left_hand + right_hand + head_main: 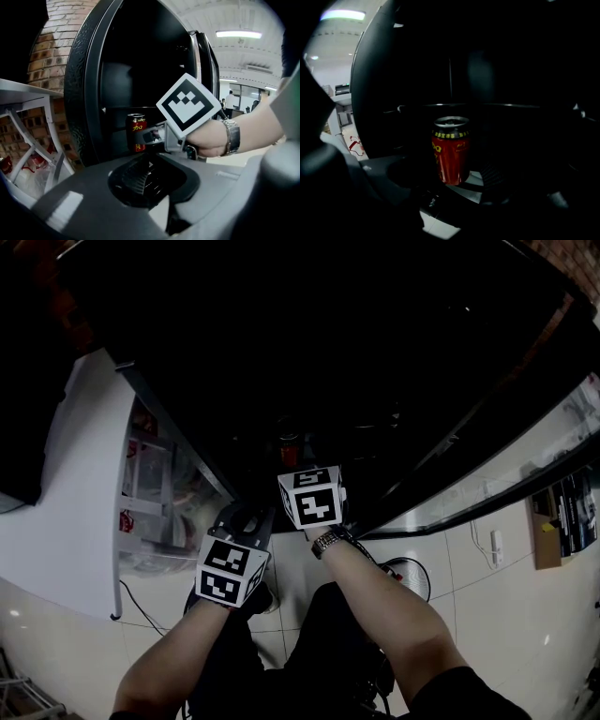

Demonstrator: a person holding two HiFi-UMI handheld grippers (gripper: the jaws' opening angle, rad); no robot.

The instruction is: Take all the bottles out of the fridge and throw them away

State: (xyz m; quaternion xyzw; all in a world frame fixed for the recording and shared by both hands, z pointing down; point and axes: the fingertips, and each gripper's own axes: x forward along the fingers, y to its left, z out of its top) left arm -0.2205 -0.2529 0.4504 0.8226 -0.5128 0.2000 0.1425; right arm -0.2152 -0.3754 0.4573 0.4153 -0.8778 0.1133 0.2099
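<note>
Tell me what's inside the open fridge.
One red can stands upright inside the fridge. The rest of the interior is too dark to show whether anything else is there.

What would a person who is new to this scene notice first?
A red can stands upright inside the dark, open fridge, the only bright colour there. The right gripper reaches toward it with jaws open, its black-and-white marker cube standing out against the dark interior.

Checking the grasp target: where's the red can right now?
The red can stands upright inside the open fridge, dead centre in the right gripper view, just at the tips of the open right gripper.
</note>
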